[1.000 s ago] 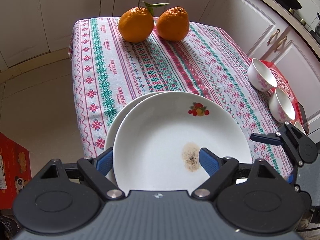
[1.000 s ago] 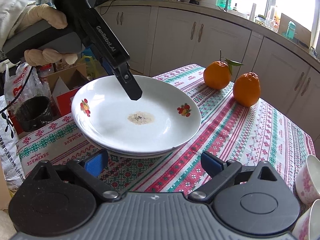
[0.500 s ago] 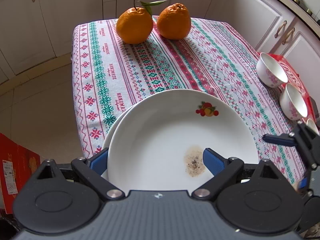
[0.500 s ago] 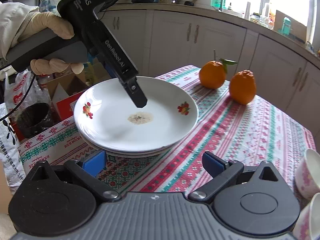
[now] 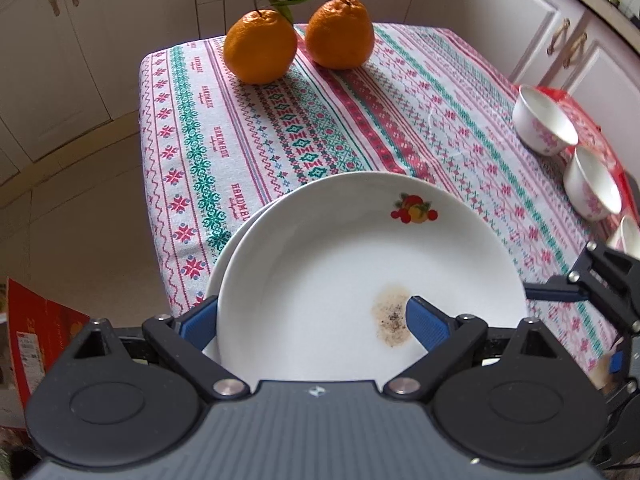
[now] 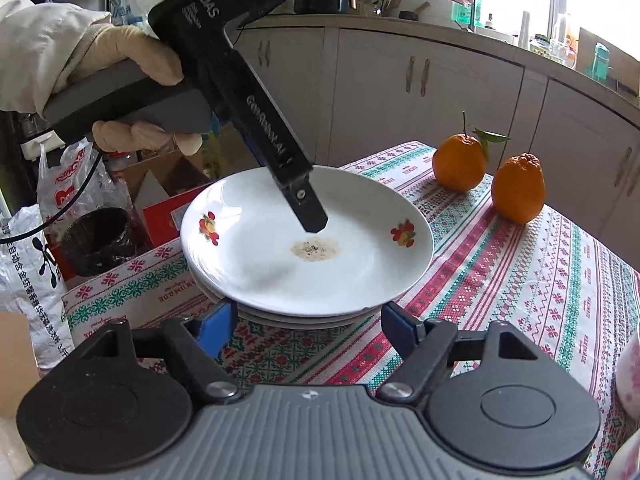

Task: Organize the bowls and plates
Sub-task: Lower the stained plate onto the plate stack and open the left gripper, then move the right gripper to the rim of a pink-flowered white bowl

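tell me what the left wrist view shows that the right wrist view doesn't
Only the left wrist view shows the row of bowls clearly along the table's right edge, the red box on the floor, and the right gripper from the side.

Only the right wrist view shows the gloved hand holding the left gripper from outside, the black pot, the bags, and the sink counter by the window.

Both show the stained top plate on the stack, the two oranges, and the tablecloth.

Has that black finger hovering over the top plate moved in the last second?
Yes. In the right wrist view, the fingertip of the left gripper has dropped closer to the brown stain on the top plate.
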Action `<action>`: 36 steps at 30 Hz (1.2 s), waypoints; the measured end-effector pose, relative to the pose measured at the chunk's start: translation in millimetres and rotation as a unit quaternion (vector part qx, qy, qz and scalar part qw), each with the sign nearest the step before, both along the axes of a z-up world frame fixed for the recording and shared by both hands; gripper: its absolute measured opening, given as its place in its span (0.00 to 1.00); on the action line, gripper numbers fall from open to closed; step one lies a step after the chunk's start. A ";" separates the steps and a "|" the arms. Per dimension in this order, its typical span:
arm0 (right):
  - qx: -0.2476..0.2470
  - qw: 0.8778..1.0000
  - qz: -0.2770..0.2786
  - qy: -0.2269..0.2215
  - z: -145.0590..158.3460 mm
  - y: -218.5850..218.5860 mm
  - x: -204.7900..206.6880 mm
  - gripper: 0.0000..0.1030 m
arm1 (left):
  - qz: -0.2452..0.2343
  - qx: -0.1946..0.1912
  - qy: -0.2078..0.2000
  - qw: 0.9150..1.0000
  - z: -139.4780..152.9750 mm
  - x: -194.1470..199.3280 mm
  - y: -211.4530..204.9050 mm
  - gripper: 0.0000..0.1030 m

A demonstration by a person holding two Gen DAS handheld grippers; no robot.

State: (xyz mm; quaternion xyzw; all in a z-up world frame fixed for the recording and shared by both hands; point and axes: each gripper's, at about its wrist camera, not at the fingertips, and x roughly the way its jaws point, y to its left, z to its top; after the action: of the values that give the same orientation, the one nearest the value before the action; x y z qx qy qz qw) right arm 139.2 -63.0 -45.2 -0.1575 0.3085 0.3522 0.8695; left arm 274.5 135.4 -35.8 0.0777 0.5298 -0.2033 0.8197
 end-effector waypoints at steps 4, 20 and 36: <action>0.003 1.000 0.003 0.000 4.2 -1.0 -3.5 0.80 | -0.011 0.019 -0.001 1.000 0.4 -1.5 -4.8 0.93; 0.010 1.000 -0.006 -0.004 7.7 -9.7 -16.9 0.98 | -0.016 0.009 -0.079 0.997 28.7 -32.3 -10.9 0.94; 0.015 0.988 -0.138 -0.071 54.0 -105.3 -75.4 1.00 | -0.089 -0.070 -0.239 0.964 48.7 -140.4 -95.5 0.99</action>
State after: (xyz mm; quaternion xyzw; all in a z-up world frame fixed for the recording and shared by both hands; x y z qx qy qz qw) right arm 63.8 -168.3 8.7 -0.1249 0.2591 0.2212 0.9319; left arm 134.1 39.9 12.9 0.1133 0.2941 -0.2880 0.9043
